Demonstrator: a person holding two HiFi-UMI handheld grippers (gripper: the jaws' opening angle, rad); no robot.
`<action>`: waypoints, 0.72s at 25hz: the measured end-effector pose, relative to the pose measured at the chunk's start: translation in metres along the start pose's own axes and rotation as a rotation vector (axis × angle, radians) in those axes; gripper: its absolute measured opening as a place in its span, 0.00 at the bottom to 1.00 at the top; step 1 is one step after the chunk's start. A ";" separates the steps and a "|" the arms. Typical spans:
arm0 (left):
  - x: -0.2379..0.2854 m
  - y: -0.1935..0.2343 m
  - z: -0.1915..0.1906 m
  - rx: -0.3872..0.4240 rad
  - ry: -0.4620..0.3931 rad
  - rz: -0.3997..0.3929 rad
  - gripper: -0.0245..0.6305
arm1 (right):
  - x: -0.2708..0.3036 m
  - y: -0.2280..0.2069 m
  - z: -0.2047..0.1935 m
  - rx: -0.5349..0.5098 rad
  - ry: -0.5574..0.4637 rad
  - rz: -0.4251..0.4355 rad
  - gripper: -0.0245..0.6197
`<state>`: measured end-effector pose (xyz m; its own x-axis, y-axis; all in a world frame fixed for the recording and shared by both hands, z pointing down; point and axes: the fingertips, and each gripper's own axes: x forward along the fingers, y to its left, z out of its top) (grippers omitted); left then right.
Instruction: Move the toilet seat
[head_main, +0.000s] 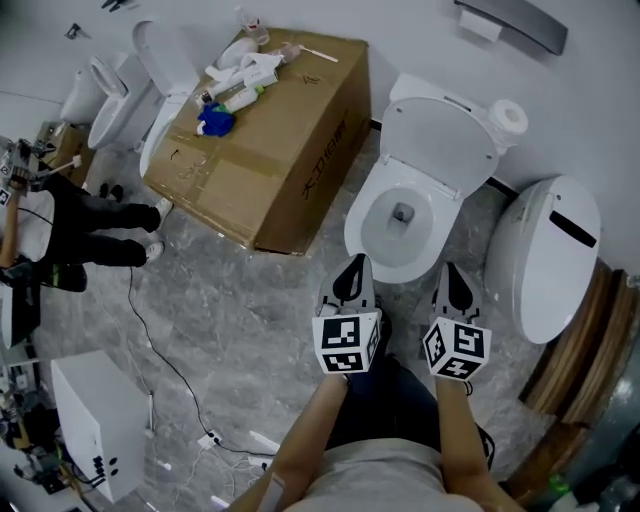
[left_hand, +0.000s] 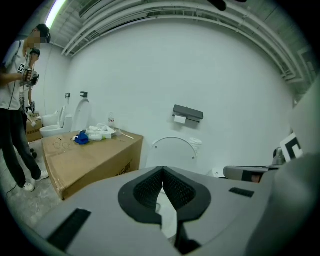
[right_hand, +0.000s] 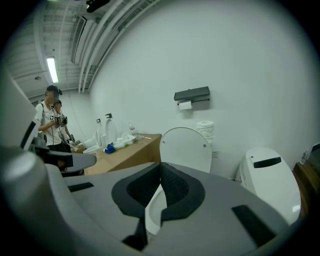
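A white toilet (head_main: 405, 255) stands against the wall, its bowl open and its lid (head_main: 440, 135) raised against the tank. My left gripper (head_main: 352, 264) and right gripper (head_main: 451, 272) hover side by side just short of the bowl's front rim, both shut with nothing between the jaws. In the left gripper view the shut left gripper (left_hand: 162, 170) points at the upright lid (left_hand: 172, 152). In the right gripper view the right gripper (right_hand: 160, 166) is also shut, with the lid (right_hand: 186, 147) straight ahead and the bowl rim (right_hand: 151, 212) showing below the jaws.
A big cardboard box (head_main: 270, 140) with bottles and a blue rag stands left of the toilet. Another white toilet (head_main: 545, 255), lid down, is close on the right. A paper roll (head_main: 510, 117) sits on the tank. A person (head_main: 90, 235) stands at the far left, and a cable (head_main: 150, 340) runs over the floor.
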<state>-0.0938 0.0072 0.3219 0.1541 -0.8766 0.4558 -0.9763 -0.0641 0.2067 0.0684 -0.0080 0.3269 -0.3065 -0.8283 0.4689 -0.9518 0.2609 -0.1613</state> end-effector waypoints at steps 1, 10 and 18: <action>0.006 0.004 0.001 -0.001 0.005 -0.004 0.06 | 0.006 -0.001 0.002 0.004 -0.001 -0.006 0.06; 0.052 0.028 0.000 -0.006 0.058 -0.053 0.06 | 0.051 -0.012 0.004 0.009 0.028 -0.066 0.06; 0.083 0.047 -0.016 -0.010 0.108 -0.050 0.06 | 0.075 -0.021 -0.010 0.012 0.073 -0.092 0.06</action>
<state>-0.1247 -0.0613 0.3831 0.2189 -0.8159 0.5351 -0.9654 -0.1013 0.2405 0.0653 -0.0704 0.3744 -0.2184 -0.8102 0.5440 -0.9759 0.1789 -0.1252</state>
